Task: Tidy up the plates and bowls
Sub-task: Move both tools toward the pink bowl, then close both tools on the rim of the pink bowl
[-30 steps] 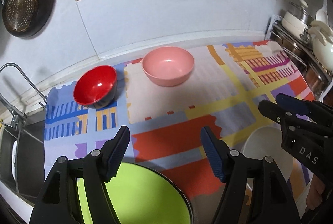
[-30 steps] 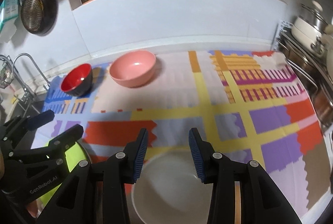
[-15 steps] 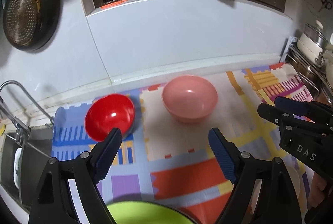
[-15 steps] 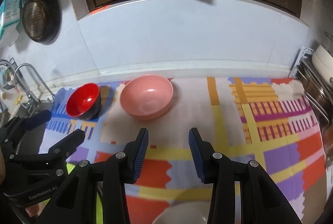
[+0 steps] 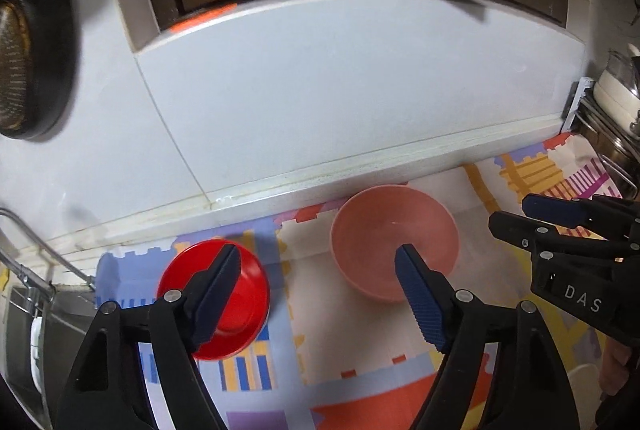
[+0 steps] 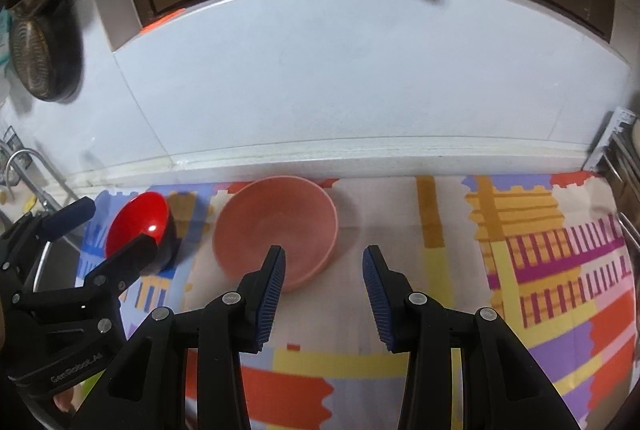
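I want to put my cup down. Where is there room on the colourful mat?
The widest bare patch is to the right of the pink bowl, running to the metal rack at the mat's edge. Another lies in front of both bowls, under the right gripper. It is crowded on the left, where the red bowl sits by the pink one.

Both wrist views angle down toward the wall — sharing pink bowl (image 5: 394, 242) and red bowl (image 6: 138, 224).

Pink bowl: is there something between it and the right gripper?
Nothing visible. Only bare mat lies between the right gripper and the pink bowl; the red bowl stands apart, off to the side.
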The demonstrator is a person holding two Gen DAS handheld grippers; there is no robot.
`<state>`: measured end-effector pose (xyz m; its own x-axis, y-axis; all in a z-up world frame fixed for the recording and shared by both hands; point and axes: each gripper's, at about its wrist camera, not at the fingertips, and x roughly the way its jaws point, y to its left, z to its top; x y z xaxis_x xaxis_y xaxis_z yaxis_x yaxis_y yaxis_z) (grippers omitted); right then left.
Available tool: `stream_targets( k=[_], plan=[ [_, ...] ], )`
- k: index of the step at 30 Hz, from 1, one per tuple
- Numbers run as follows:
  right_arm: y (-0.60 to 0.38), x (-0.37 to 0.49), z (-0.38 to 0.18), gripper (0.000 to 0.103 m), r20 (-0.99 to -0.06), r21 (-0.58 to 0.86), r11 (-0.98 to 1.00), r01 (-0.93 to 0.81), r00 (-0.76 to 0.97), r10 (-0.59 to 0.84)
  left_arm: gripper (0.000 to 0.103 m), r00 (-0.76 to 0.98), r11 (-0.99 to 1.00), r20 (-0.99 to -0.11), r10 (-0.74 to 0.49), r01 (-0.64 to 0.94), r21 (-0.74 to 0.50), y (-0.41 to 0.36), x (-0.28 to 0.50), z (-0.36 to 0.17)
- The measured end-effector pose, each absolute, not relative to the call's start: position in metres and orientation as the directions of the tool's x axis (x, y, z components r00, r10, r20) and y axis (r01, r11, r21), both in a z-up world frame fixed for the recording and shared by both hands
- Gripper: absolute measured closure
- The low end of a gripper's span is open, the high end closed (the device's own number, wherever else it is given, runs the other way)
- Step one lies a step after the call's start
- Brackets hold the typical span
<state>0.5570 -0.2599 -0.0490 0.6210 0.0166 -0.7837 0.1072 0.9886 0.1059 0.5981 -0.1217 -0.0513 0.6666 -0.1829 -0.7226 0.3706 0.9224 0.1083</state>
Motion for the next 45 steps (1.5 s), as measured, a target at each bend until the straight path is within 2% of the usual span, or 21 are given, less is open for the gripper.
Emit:
stream_targets(
  k=[8,23,29,31,36,45],
  plan=[
    [-0.265,0.593,-0.075,0.062,-0.816,0.101,0.99,0.099,0.577,0.026,0.032,0.618,0.916,-0.768,-0.166,0.385,0.112,-0.135,0.629,-0.083],
    [-0.272,0.63,-0.124,0.063,-0.876,0.096,0.991,0.096,0.482,0.038,0.056,0.518,0.906,-0.847,-0.12,0.406,0.12,-0.153,0.665,-0.133],
    [-0.273,0.637,-0.134,0.076,-0.889,0.107,0.99,0.091,0.455,0.054,0.074,0.492,0.902,-0.865,-0.104,0.412,0.126,-0.159,0.67,-0.144],
    [-0.272,0.638,-0.135,0.084,-0.891,0.11,0.99,0.089,0.45,0.059,0.078,0.482,0.901,-0.87,-0.106,0.417,0.121,-0.16,0.671,-0.146],
    [-0.272,0.642,-0.14,0.09,-0.895,0.132,0.987,0.092,0.439,0.078,0.089,0.455,0.902,-0.881,-0.127,0.422,0.088,-0.163,0.674,-0.148],
    [-0.27,0.64,-0.137,0.091,-0.893,0.125,0.988,0.092,0.444,0.072,0.091,0.471,0.91,-0.874,-0.117,0.403,0.095,-0.162,0.669,-0.138]
  ],
)
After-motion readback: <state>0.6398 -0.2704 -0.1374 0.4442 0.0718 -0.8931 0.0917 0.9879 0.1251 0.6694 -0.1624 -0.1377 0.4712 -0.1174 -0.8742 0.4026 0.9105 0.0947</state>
